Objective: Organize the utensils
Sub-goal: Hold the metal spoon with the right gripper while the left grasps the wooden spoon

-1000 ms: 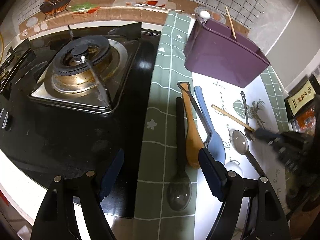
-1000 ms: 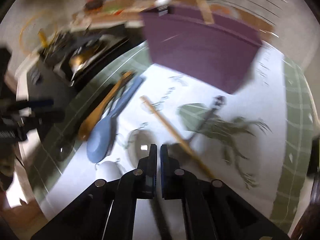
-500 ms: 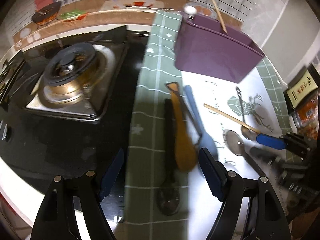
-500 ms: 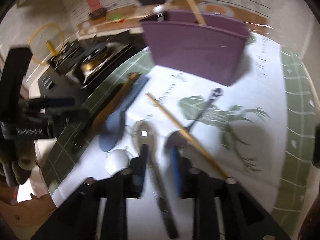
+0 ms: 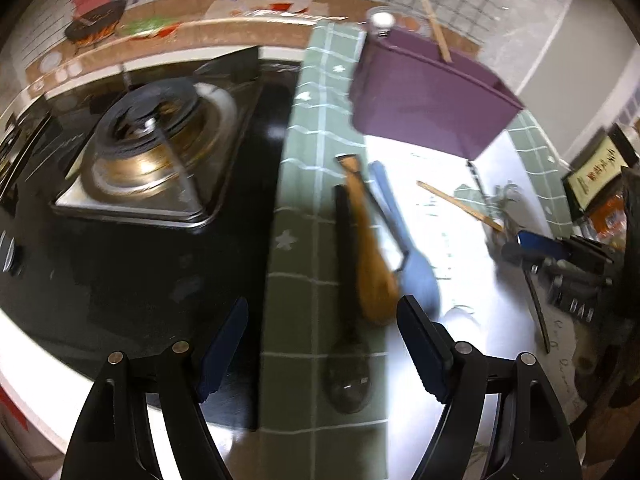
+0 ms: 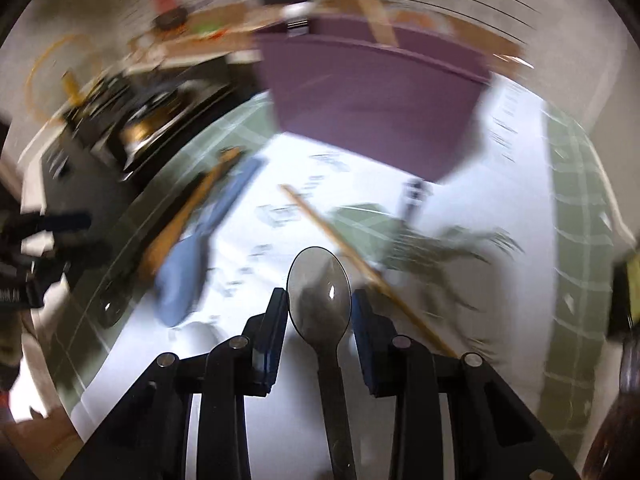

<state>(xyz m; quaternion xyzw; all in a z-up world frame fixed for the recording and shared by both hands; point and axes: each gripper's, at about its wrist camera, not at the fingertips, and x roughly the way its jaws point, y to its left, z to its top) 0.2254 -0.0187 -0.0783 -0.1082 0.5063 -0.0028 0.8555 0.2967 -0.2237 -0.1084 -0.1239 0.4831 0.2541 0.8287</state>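
Only my right view shows the smoky translucent plastic spoon [image 6: 319,292] between my right tool [image 6: 319,304], its jaws closing. My left view shows the gas burner [image 5: 148,148] instead; my left tool [image 5: 320,344] gapes wide, empty. The spoon is glossy, bowl forward.

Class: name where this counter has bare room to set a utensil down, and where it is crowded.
Free: the green checked cloth between the stove and the black spoon; the white mat right of the purple holder. Crowded: the mat's middle, where wooden spoon, blue spoon and chopstick lie.

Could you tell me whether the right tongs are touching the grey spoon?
Cannot tell: in the right wrist view the closing right tongs flank the grey spoon, but motion blur hides any contact.
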